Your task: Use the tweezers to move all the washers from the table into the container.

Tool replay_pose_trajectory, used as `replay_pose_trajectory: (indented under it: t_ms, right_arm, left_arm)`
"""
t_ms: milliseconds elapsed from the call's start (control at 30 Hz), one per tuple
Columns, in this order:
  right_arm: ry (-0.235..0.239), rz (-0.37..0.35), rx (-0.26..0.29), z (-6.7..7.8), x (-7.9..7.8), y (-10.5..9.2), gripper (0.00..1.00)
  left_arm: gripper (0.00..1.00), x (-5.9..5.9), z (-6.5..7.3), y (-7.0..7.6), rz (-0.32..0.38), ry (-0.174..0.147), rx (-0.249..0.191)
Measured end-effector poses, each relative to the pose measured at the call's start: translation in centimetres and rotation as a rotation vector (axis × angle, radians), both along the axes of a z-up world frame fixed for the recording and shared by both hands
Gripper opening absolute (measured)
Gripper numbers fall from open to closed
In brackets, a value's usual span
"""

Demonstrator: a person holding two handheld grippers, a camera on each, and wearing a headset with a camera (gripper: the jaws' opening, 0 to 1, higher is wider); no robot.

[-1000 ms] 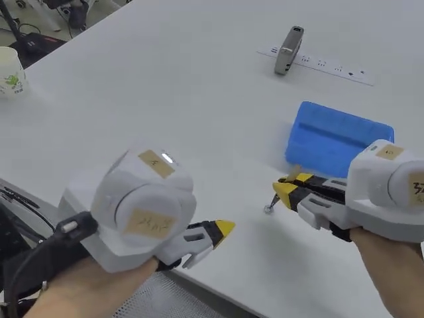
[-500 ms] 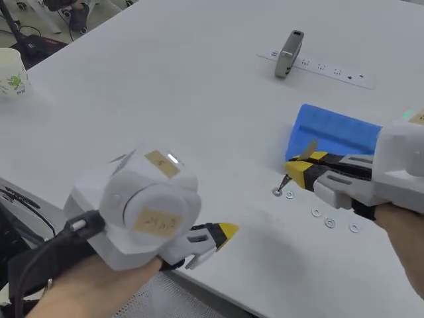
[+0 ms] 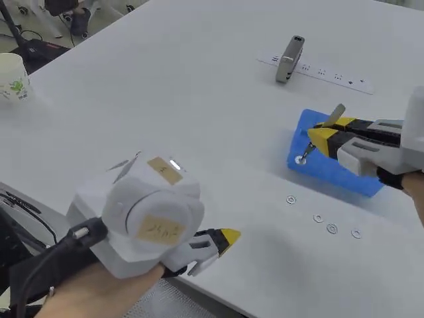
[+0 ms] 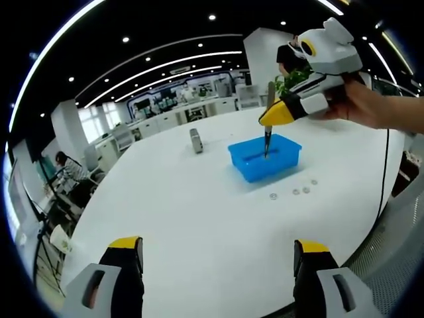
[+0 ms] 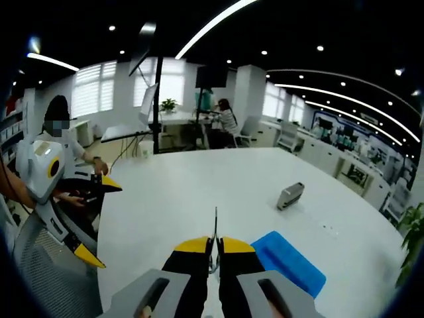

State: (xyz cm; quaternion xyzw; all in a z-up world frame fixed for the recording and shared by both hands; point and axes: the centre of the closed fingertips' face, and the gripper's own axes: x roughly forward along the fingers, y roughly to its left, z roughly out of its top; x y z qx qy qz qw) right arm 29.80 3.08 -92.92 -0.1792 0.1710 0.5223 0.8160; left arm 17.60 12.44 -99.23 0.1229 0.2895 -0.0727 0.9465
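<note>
My right gripper (image 3: 322,136) is shut on thin metal tweezers (image 3: 308,151), and a small washer (image 3: 301,159) seems pinched at their tip. The tip hangs over the left end of the blue container (image 3: 338,169). Several washers (image 3: 318,218) lie on the white table in front of the container. In the left gripper view the tweezers (image 4: 267,140) point down into the container (image 4: 264,159), with washers (image 4: 296,192) beside it. My left gripper (image 3: 224,236) hovers open and empty near the table's front edge, its jaws (image 4: 218,245) wide apart. The right gripper view shows the jaws (image 5: 213,248) closed on the tweezers (image 5: 215,228).
A grey device (image 3: 289,58) stands on a white power strip (image 3: 328,71) at the back. A paper cup (image 3: 13,76) sits far left. The table's front edge (image 3: 199,291) runs just under my left hand. Cables hang at the lower left.
My right gripper has lifted the tweezers off the table and carried them up and back to the blue container. The left gripper has stayed open in place.
</note>
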Motion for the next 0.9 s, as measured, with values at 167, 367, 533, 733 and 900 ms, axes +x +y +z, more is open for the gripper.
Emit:
replay_pose_trajectory:
  t_ms: [167, 367, 533, 733, 900]
  right_arm:
    - [-0.011, -0.069, 0.039, 0.4, 2.5, -0.5, 0.0]
    - [-0.062, -0.152, 0.043, 0.5, 5.5, -1.0, 0.0]
    - [-0.071, -0.187, 0.024, -0.8, 7.1, -1.1, 0.01]
    - [0.003, -0.207, 0.037, -3.0, 8.1, -0.8, 0.01]
    - [0.047, -0.221, 0.035, -4.3, 8.5, -0.7, 0.01]
  left_arm:
    - [0.95, 0.0, 0.1, 0.2, 0.006, -0.006, 0.007]
    - [0.94, 0.0, 0.0, 0.2, 0.005, -0.004, 0.015]
    - [0.95, 0.0, 0.0, 0.3, 0.008, -0.001, 0.019]
    - [0.94, 0.0, 0.2, 0.2, 0.0, -0.013, 0.033]
    - [0.93, 0.0, 0.1, 0.1, -0.003, -0.009, 0.041]
